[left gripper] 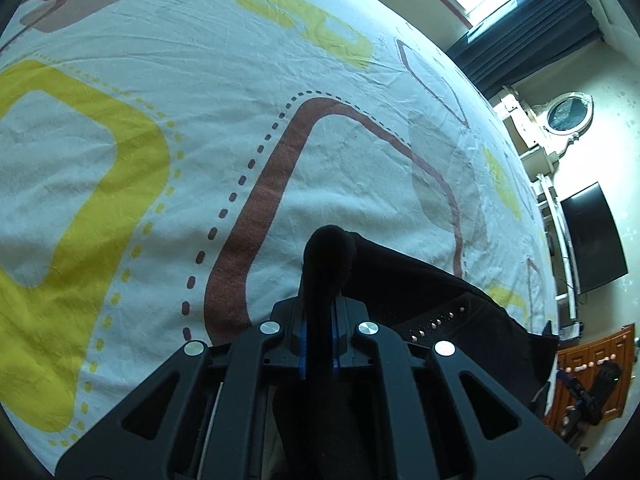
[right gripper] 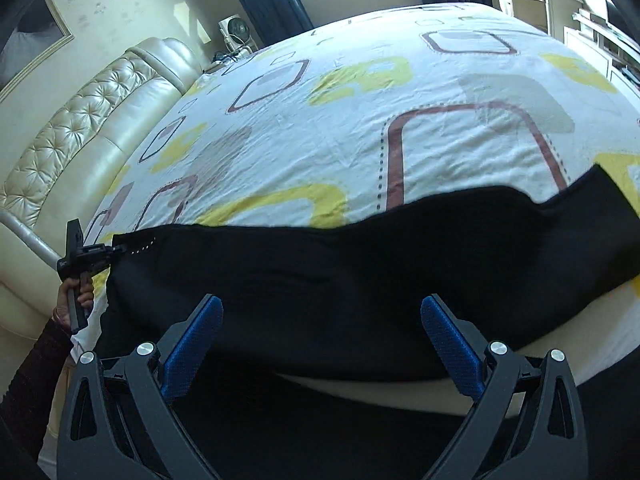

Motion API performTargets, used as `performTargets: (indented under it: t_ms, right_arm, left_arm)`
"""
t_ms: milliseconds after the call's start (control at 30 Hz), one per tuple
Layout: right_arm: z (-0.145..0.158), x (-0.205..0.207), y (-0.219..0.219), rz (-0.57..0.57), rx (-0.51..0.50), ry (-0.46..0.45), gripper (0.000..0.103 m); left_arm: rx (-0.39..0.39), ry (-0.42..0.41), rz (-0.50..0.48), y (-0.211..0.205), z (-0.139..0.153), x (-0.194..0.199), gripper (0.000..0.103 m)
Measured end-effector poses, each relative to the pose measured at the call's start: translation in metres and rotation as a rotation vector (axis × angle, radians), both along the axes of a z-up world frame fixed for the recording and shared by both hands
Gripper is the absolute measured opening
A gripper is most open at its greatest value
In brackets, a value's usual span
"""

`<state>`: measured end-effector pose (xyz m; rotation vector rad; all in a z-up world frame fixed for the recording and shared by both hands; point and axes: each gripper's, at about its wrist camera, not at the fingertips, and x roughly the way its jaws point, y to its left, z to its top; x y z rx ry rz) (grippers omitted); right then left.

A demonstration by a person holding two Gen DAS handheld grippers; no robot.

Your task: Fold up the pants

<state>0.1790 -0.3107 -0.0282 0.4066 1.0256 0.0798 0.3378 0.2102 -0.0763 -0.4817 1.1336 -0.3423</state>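
Note:
Black pants (right gripper: 360,264) lie stretched along the near edge of the bed, partly hanging over it. My left gripper (left gripper: 319,320) is shut on a bunch of the black fabric (left gripper: 330,248), which bulges out past the blue pads; a row of small studs (left gripper: 436,322) runs along the cloth to its right. In the right wrist view that left gripper (right gripper: 114,249) pinches the pants' left end, with a hand (right gripper: 78,294) on its handle. My right gripper (right gripper: 322,304) hovers open over the middle of the pants, and nothing sits between its blue pads (right gripper: 192,340).
The bed sheet (right gripper: 360,120) is white with yellow and brown rounded squares. A cream tufted headboard (right gripper: 80,120) curves along the left, with a small fan (right gripper: 232,30) behind it. A wall TV (left gripper: 596,236), white shelving and a wooden cabinet (left gripper: 592,376) stand past the bed's far side.

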Motion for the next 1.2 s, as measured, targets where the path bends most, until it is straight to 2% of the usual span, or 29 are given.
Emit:
performTargets:
  t_ms: [33,67,133,167,200,267,367,433,467,567,633,667,733,767,800,900,967,1100,1200]
  right_arm:
    - [-0.004,-0.008,0.001,-0.003,0.01,0.011,0.099]
    - [-0.008,-0.015,0.004,-0.006,0.018,0.018,0.099]
    - [-0.013,-0.034,0.006,-0.021,0.04,0.028,0.099]
    - [-0.016,-0.043,0.007,-0.029,0.053,0.039,0.099]
    - [-0.018,-0.05,0.007,-0.035,0.066,0.046,0.099]
    - [-0.02,-0.065,0.009,-0.051,0.088,0.053,0.099]
    - [-0.021,-0.081,0.013,-0.058,0.119,0.063,0.099]
    - [-0.019,-0.089,0.017,-0.06,0.126,0.061,0.099]
    - [-0.019,-0.091,0.018,-0.057,0.129,0.064,0.099]
    - [-0.016,-0.099,0.025,-0.05,0.137,0.067,0.099]
    - [-0.015,-0.102,0.027,-0.046,0.141,0.067,0.099]
    - [-0.014,-0.104,0.028,-0.046,0.144,0.068,0.099]
    - [-0.014,-0.107,0.031,-0.048,0.152,0.066,0.099]
    - [-0.014,-0.108,0.032,-0.047,0.154,0.066,0.099]
    - [-0.015,-0.107,0.032,-0.05,0.155,0.065,0.099]
    - [-0.019,-0.107,0.035,-0.06,0.156,0.075,0.099]
    - [-0.02,-0.107,0.035,-0.066,0.155,0.081,0.099]
    - [-0.016,-0.109,0.036,-0.062,0.133,0.063,0.099]
    - [-0.016,-0.109,0.03,-0.065,0.122,0.058,0.099]
  left_arm:
    - [-0.021,0.007,-0.014,0.005,0.002,-0.004,0.009]
    - [-0.004,0.0,-0.017,0.009,0.005,-0.009,0.014]
    - [0.039,-0.038,-0.028,0.019,0.016,-0.027,0.035]
    - [0.038,-0.056,-0.038,0.025,0.02,-0.039,0.053]
    - [0.018,-0.065,-0.045,0.032,0.023,-0.052,0.063]
    - [-0.011,-0.059,-0.051,0.042,0.024,-0.08,0.065]
    - [0.018,-0.003,-0.076,0.048,0.013,-0.121,0.066]
    - [0.012,0.042,-0.089,0.051,0.003,-0.145,0.066]
    - [0.007,0.05,-0.089,0.051,0.001,-0.156,0.066]
    - [-0.004,0.055,-0.109,0.047,0.002,-0.18,0.075]
    - [0.014,0.061,-0.136,0.038,0.002,-0.192,0.075]
    - [0.038,0.063,-0.15,0.033,0.003,-0.198,0.075]
    - [0.098,0.063,-0.187,0.021,0.003,-0.21,0.054]
    - [0.128,0.073,-0.196,0.016,0.003,-0.214,0.036]
    - [0.148,0.077,-0.201,0.012,0.003,-0.217,0.026]
    - [0.157,0.069,-0.196,0.006,0.008,-0.22,0.012]
    - [0.131,0.056,-0.174,0.006,0.015,-0.222,0.006]
    - [0.13,0.044,-0.099,0.018,0.027,-0.236,0.006]
    - [0.09,0.057,-0.052,0.036,0.019,-0.247,0.006]
